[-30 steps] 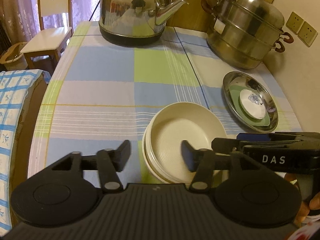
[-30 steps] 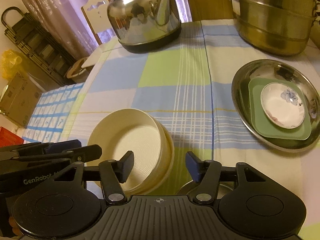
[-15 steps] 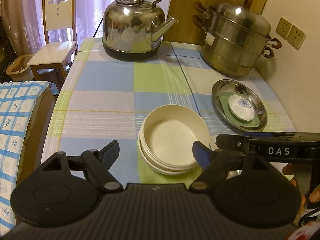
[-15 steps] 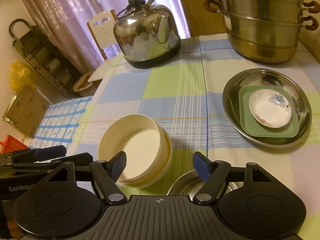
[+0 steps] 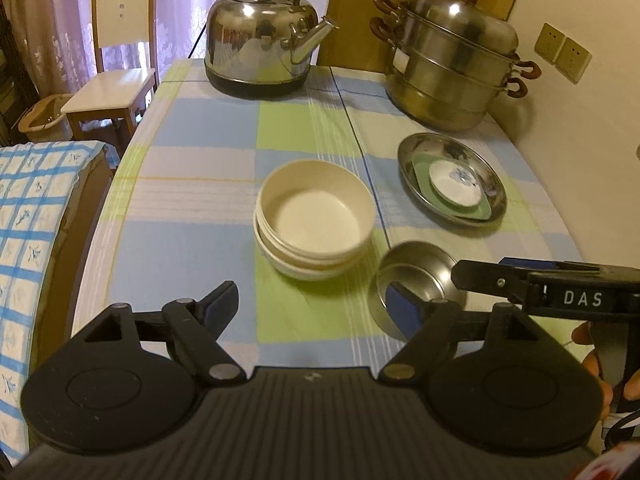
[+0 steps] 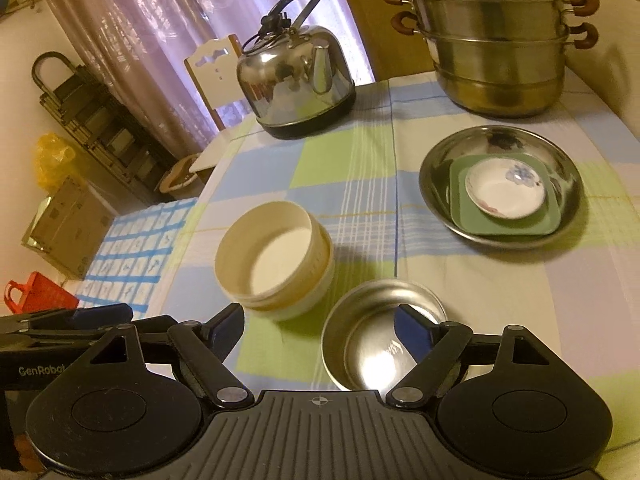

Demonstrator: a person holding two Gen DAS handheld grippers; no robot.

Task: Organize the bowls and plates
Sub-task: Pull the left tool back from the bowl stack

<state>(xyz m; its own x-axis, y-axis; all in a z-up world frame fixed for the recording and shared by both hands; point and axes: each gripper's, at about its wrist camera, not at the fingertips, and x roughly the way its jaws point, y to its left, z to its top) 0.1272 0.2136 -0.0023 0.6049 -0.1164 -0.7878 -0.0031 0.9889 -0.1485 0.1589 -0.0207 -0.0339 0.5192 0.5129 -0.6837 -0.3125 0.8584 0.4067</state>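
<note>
Left gripper [image 5: 310,306] and right gripper [image 6: 320,326] both tilt downward side by side, jaws spread wide, having just been opening, nothing between them.

Before me, the table wears a checked cloth of blue, green and white squares [image 5: 208,240]. At its far edge stands a domed stainless-steel kettle [image 5: 260,46] with a black handle and base. To its right I see a tiered steel steamer pot [image 5: 452,64] with brown handles. Past the far left corner stands a white wooden chair [image 5: 116,64]. Two beige wall sockets [image 5: 562,52] sit on the right-hand wall. Pale lilac curtains [image 6: 168,40] hang behind.
</note>
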